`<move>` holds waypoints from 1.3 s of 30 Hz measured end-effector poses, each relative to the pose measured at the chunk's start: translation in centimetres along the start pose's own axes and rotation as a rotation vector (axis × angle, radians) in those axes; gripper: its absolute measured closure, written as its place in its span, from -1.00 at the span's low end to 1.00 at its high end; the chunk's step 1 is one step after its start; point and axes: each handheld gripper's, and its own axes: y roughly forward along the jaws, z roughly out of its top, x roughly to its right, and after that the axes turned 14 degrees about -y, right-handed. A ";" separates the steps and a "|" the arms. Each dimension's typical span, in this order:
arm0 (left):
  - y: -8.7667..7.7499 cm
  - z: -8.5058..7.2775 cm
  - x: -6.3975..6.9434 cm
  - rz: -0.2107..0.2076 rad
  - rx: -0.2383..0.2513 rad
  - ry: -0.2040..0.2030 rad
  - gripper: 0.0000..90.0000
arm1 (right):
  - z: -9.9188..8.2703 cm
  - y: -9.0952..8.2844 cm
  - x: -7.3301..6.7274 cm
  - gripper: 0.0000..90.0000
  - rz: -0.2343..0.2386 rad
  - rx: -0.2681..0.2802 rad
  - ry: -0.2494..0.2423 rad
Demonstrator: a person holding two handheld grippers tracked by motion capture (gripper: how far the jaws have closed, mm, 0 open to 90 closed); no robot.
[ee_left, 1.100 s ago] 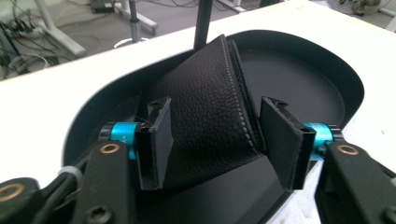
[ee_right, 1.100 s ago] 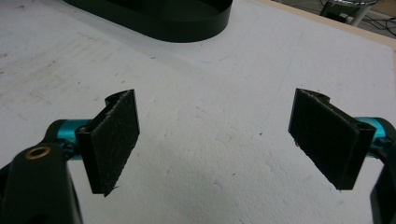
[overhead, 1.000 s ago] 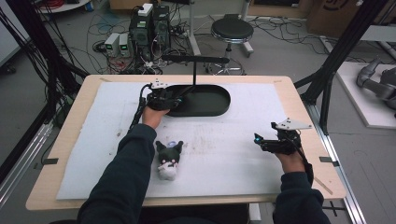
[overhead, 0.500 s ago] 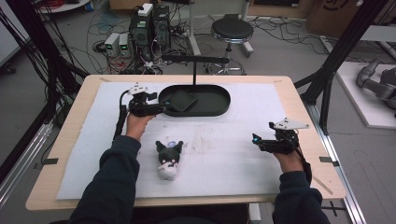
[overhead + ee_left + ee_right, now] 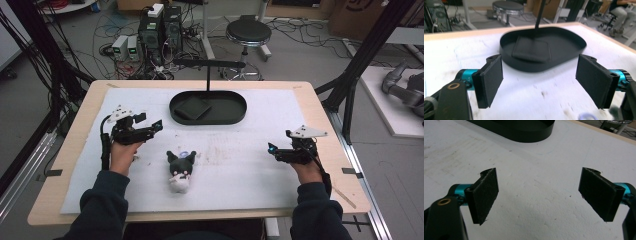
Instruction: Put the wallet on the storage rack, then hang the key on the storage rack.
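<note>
both claws gape empty: left claw (image 5: 156,124) mid-left, right claw (image 5: 272,148) mid-right; plush toy (image 5: 180,171) lies untouched, black tray (image 5: 235,114) above it.

Even, soft indoor light; slight blur, faint shadows, no glare.

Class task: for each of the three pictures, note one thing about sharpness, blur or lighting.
High view: even light, soft focus, so the plush toy shows little detail. Left gripper view: the pads are sharp, while the black tray behind them is smeared at its rim. Right gripper view: the white mat is brightly lit, with a soft shadow low between the open jaws.
</note>
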 end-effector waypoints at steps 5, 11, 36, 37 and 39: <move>-1.3 -1.3 -0.3 0.011 0.023 0.024 -0.52 | -0.1 0.1 0.0 -0.63 -0.003 -0.007 0.004; -2.0 -1.4 -0.3 0.017 0.044 0.029 -0.52 | -0.1 -0.2 -0.1 -0.63 -0.010 -0.004 0.003; -2.1 -3.7 3.7 0.010 -0.082 0.002 -0.49 | -0.3 -0.7 -0.4 -0.63 -0.016 -0.012 -0.019; -1.9 -3.8 4.0 0.009 -0.100 0.006 -0.49 | -0.3 -0.7 -0.4 -0.63 -0.015 -0.013 -0.019; -1.5 -4.3 4.4 0.015 -0.138 0.009 -0.49 | -0.3 -0.6 -0.4 -0.63 -0.011 -0.013 -0.028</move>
